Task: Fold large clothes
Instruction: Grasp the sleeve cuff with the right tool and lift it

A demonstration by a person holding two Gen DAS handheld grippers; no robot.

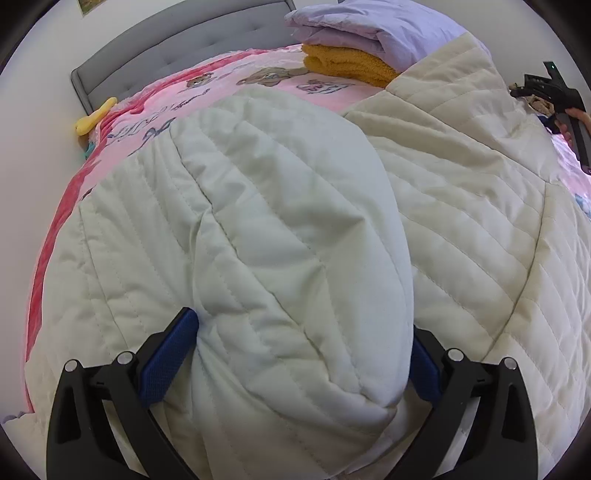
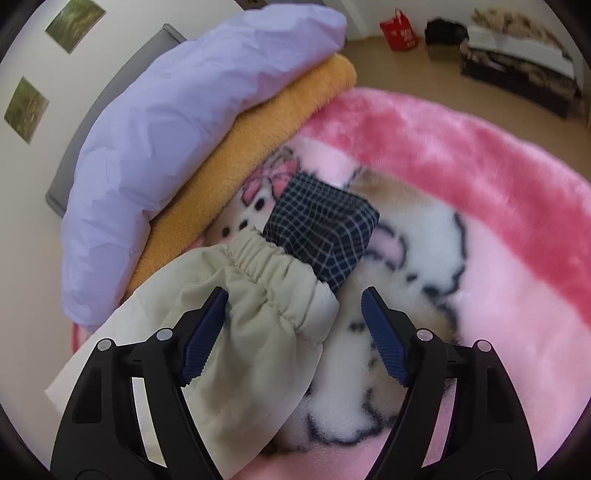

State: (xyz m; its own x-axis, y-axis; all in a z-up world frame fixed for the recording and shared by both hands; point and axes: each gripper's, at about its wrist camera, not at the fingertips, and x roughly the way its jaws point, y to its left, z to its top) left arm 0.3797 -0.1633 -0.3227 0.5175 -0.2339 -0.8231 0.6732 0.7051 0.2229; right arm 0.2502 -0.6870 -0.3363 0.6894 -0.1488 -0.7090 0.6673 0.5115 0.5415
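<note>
A cream quilted jacket (image 1: 461, 206) lies spread across a bed covered by a pink cartoon-print blanket (image 2: 461, 155). Near the grey padded headboard (image 1: 155, 48), a folded lilac duvet (image 2: 177, 122) rests on a folded mustard blanket (image 2: 236, 158), close beside the jacket's sleeve cuff (image 2: 266, 273). A dark checked cloth (image 2: 325, 229) pokes from that cuff. The left gripper (image 1: 303, 350) has its blue fingers pressed against a bulky fold of the jacket. The right gripper (image 2: 295, 332) stands wide; the cuff lies between its fingers, apparently touching only one. A yellow object (image 1: 94, 116), unclear, sits at the bed's edge. Beyond are a wooden floor and a red bag (image 2: 400, 31).
</note>
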